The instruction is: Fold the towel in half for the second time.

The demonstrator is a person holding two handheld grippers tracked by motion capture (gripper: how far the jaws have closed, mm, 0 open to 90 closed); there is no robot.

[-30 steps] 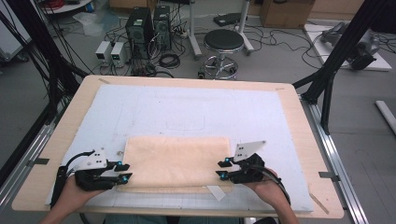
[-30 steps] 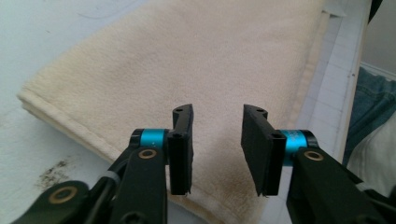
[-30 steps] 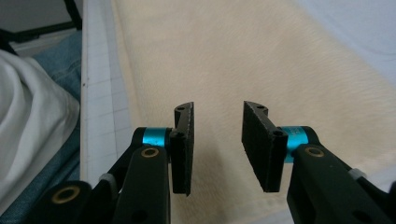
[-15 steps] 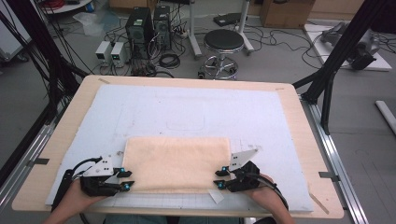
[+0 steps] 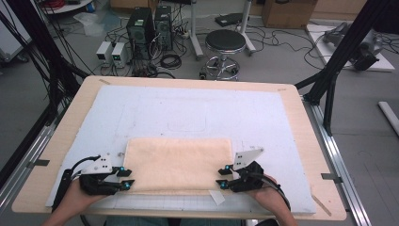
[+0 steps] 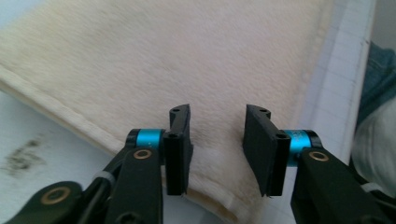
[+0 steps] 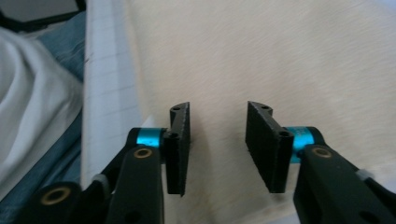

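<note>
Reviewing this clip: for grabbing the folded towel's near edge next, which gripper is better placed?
Roughly even, leaning left: the left gripper straddles the towel at its hemmed near corner, while the right gripper sits further onto the cloth. Both sets of jaws have just been opening.

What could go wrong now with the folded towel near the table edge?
1. Both claws, left claw and right claw, have just been opening over the towel; nothing is pinched, so a lift may miss the fabric.
2. A pinch may take only the top layer, undoing the fold.
</note>
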